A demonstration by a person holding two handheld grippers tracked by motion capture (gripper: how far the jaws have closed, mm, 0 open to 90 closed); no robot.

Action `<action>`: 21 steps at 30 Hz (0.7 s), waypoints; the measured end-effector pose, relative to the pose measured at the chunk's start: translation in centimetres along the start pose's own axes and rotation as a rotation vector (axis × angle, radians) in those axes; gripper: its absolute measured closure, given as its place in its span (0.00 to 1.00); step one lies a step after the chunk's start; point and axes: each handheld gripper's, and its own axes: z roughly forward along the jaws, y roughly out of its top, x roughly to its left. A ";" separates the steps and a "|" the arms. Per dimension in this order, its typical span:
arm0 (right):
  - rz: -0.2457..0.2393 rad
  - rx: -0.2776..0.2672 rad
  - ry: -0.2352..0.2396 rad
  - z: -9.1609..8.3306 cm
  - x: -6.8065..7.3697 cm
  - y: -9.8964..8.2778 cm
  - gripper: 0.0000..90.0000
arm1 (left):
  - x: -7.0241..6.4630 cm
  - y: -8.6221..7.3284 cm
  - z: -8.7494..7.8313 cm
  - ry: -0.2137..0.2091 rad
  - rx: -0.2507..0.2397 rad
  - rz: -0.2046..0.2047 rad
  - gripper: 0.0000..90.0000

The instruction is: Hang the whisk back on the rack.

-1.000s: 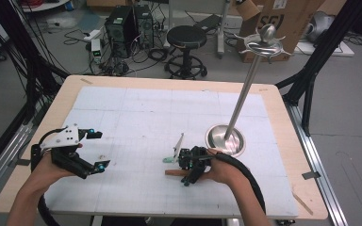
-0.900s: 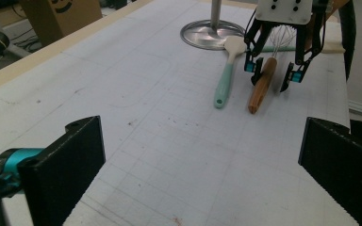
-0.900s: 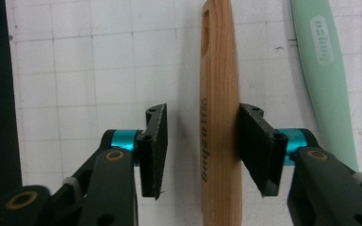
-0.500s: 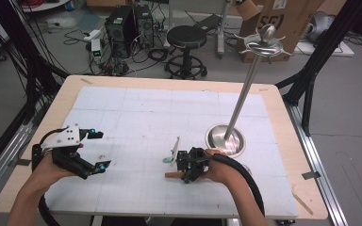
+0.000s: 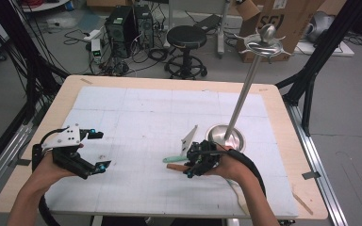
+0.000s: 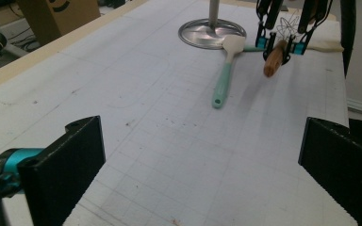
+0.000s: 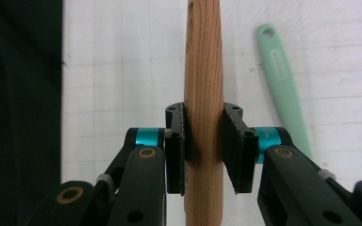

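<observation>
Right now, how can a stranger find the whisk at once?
Start at the tall metal stand with the round base, on the table's right side. Just in front of that base, the right gripper is shut on the whisk. It has a wooden handle; the spatula beside it is mint green.

The wide stretch of table mat (image 5: 136,117) between the two grippers is left open for passage. To the right, the way is blocked by the stand's round base (image 5: 225,137) and its slanting pole (image 5: 245,89), with the mint spatula (image 6: 226,70) lying just beside the base.
</observation>
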 end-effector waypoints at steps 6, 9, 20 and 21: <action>0.025 -0.108 0.015 -2.8 0.0 -1.2 0.80 | 0.1 -0.1 -0.1 0.004 -0.004 -0.004 0.02; 0.039 -0.158 0.019 -4.0 0.1 -1.8 0.80 | 0.1 -0.1 -0.1 0.004 -0.002 -0.003 0.02; 0.053 -0.343 -0.011 -8.0 0.7 -4.4 0.80 | 0.2 -0.2 -0.3 0.009 -0.005 -0.010 0.02; 0.054 -0.361 -0.016 -8.4 0.7 -4.7 0.80 | 0.2 -0.2 -0.3 0.009 -0.004 -0.008 0.02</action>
